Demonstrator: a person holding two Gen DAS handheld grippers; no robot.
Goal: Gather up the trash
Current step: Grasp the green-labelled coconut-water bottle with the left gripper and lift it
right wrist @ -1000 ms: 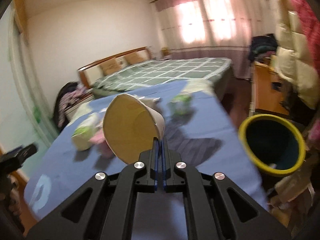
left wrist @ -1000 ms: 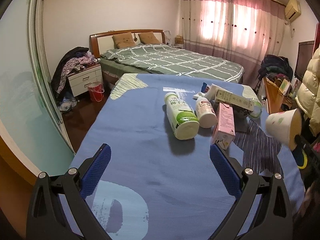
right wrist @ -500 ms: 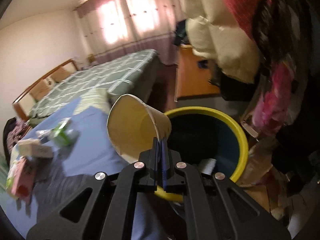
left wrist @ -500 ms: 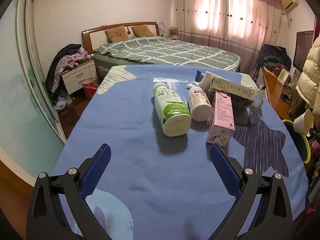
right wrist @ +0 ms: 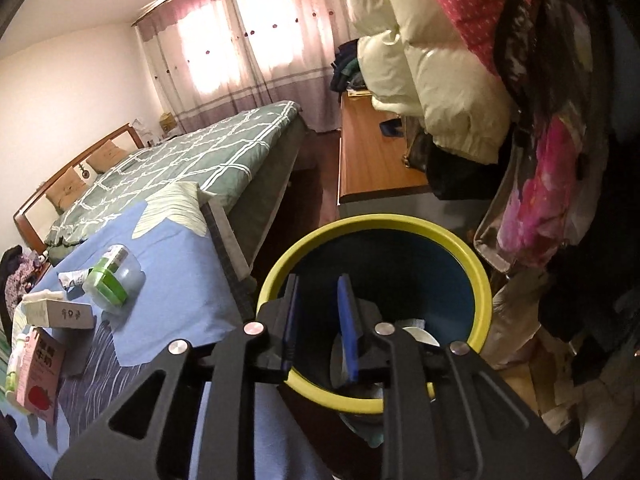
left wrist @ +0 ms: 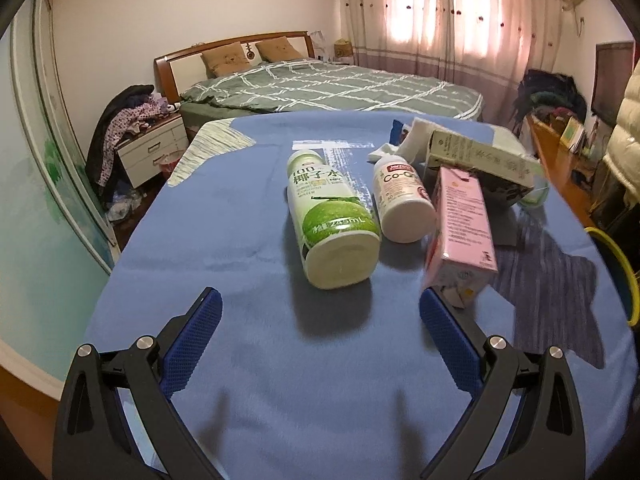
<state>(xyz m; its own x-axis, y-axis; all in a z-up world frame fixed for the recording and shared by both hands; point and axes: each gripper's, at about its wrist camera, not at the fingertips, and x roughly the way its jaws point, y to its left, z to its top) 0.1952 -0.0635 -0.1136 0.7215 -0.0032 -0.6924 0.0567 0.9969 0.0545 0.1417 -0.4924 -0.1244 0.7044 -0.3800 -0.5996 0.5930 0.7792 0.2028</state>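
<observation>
My right gripper is open and empty, held over the mouth of the yellow-rimmed bin. A pale paper cup lies inside the bin. My left gripper is wide open above the blue table cloth. Ahead of it lie a green-labelled bottle, a white "Co-Co" bottle, a pink carton and a long green-white box. The pink carton and a clear green-lidded container show in the right wrist view.
The bin's rim shows at the table's right edge. A bed stands behind the table, a nightstand with clothes at left. Hanging coats crowd the bin's right side. A wooden desk stands beyond it.
My right gripper carried the paper cup from the table to the bin, opened and let it drop inside. My left gripper has moved closer to the bottles, still open.
</observation>
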